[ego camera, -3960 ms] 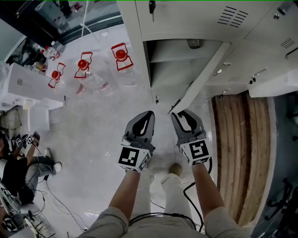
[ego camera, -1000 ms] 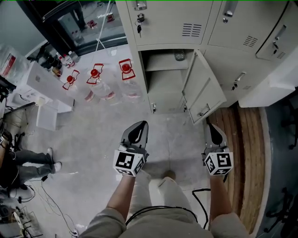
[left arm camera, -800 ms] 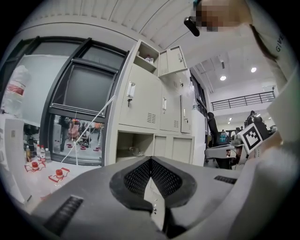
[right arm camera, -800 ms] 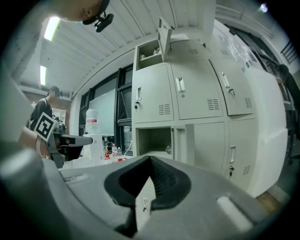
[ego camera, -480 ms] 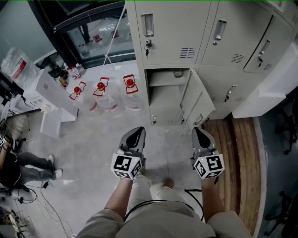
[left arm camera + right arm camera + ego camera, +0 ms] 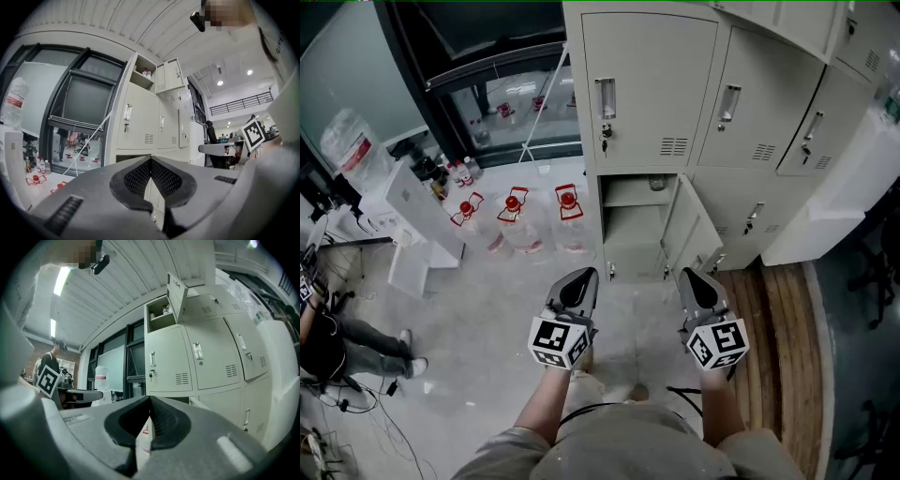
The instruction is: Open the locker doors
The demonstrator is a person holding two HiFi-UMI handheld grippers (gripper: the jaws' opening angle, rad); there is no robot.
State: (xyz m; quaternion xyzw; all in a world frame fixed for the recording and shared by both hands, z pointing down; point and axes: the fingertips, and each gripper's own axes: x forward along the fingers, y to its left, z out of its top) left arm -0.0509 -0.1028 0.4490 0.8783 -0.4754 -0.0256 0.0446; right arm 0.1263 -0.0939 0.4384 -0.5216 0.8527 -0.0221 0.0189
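Grey floor, locker bank (image 6: 769,66) ahead. Closed door's upright handle (image 6: 606,98) lies at 12 o'clock of nearer left gripper (image 6: 581,279). It and right gripper (image 6: 692,281) are clenched, empty.

Matt painted-metal lockers (image 6: 647,84), wooden planks (image 6: 773,375) (smooth floor (image 6: 478,319))

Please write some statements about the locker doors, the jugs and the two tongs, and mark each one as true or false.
1. The lower locker door stands open. True.
2. The left tongs hold a key. False: they are shut and empty.
3. Three red-capped jugs stand on the floor. True.
4. The right tongs grip the lower locker door. False: they are shut on nothing, apart from it.
5. The keyed door above it is open. False: it is closed.
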